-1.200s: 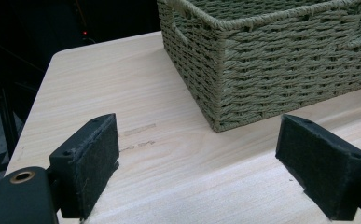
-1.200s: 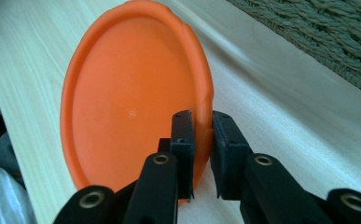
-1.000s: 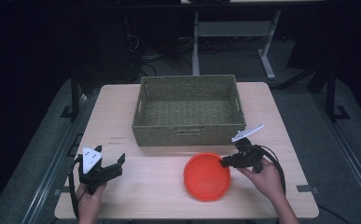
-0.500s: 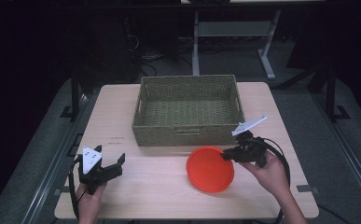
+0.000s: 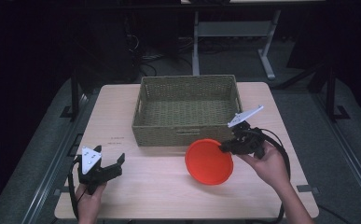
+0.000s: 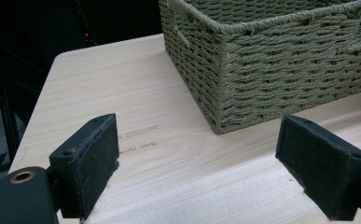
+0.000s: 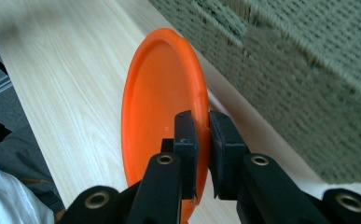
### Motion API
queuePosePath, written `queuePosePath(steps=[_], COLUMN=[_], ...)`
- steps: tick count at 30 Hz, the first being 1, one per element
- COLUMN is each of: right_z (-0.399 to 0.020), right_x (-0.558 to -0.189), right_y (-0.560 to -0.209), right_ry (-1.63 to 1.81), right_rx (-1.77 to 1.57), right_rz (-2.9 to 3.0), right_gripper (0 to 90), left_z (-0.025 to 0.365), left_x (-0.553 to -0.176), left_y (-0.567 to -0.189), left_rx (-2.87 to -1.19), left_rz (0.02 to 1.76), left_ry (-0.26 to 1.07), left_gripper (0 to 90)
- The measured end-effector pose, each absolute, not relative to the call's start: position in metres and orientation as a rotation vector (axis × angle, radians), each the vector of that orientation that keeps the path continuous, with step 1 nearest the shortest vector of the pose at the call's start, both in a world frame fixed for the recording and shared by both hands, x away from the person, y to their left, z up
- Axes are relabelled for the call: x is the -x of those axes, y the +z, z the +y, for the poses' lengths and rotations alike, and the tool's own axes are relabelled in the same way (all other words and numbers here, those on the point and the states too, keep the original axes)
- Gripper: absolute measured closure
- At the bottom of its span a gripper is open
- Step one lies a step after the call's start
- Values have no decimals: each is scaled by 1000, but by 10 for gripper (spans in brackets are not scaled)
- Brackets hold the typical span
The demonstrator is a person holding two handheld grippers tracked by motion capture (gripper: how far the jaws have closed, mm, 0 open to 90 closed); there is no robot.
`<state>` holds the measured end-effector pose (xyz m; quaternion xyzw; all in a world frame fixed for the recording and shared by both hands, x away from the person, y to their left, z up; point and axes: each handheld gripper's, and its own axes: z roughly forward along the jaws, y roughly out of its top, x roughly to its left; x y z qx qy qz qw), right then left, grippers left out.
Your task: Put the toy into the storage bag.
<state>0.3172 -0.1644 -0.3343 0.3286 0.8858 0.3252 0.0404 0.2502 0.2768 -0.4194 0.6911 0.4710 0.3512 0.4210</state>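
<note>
The left gripper (image 5: 104,169) rests on the worktop (image 5: 159,186), fingers spread wide with nothing between them. The right gripper (image 5: 228,148) pinches the orange plate (image 5: 209,161) by its rim, tilted just before the woven basket (image 5: 187,133), whose visible interior holds nothing.

Light: overhead, bright on the pale wooden tabletop (image 5: 159,186); surroundings nearly black.
Shadows: soft, short, beneath the olive woven rectangular basket (image 5: 187,109).
Glare: none.
Blur: basket weave smeared in the right gripper view; high view soft, grainy.
</note>
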Motion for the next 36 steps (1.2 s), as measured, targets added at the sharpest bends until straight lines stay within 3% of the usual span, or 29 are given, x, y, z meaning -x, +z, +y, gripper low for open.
queuePosePath(steps=[36], right_z=[-149], right_x=[-362], right_y=[-234], right_ry=[1004], right_rx=[-983], right_rz=[2630], right_gripper=[819], left_z=[278], left_x=[-251], left_y=[-420], left_rx=[-1717], left_rz=[1187], left_ry=[876], left_gripper=[128])
